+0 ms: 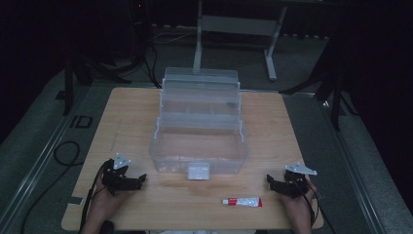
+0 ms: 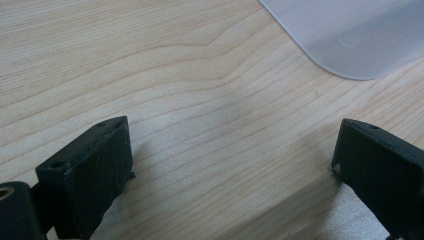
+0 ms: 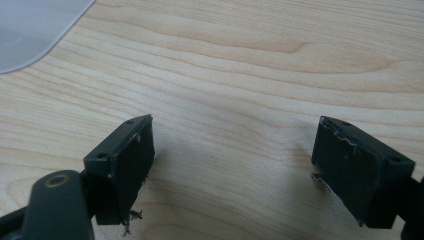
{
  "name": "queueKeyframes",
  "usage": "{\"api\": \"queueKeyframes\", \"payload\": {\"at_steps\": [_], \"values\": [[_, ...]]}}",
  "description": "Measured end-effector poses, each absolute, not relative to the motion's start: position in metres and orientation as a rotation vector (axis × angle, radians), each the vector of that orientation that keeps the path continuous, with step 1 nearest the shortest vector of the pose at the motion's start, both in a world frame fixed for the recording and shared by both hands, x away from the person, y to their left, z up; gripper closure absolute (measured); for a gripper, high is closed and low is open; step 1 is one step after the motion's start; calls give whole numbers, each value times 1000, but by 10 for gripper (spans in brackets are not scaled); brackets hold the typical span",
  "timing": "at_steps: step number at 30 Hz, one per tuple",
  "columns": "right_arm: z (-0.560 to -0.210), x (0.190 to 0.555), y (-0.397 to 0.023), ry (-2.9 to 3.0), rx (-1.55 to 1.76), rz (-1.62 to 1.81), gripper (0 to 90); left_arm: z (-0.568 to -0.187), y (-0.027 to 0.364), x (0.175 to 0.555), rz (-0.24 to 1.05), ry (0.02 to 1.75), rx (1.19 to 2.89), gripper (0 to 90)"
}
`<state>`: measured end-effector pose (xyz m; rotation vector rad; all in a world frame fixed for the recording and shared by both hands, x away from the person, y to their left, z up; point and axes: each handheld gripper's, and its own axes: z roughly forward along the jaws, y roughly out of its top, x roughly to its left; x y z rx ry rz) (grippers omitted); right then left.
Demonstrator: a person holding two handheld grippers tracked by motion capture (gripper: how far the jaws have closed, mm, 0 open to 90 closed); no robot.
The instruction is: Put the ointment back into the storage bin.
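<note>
Wooden surface — one clear plastic tiered box, lid up, at centre. One small tube, red and white, lying flat at 5 o'clock of the box, well apart from it. Left gripper at 8 o'clock, right gripper at 4 o'clock — each resting on the wood, jaws spread wide, nothing between them.

Pale matt wood-grain table, clear glossy plastic box, matt black plastic jaws with rough-worn pads.

High view overhead, facing forward — gripper views close on table.
</note>
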<state>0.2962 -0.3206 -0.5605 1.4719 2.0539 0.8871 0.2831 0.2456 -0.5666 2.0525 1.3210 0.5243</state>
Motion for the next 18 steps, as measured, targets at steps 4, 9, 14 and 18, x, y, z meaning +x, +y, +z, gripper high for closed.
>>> {"api": "queueKeyframes", "payload": {"at_steps": [4, 9, 14, 18], "values": [[-560, 296, -321, 2053, 1473, 887, 172, -567, 246, 283, 524, 1321, 2053, 33], [-561, 296, -321, 2053, 1471, 888, 173, -567, 246, 283, 524, 1322, 2052, 33], [-560, 296, -321, 2061, 1465, 891, 172, -567, 246, 283, 524, 1322, 2052, 33], [-559, 297, -321, 2072, 1467, 881, 173, -567, 246, 283, 524, 1321, 2053, 33]]}}
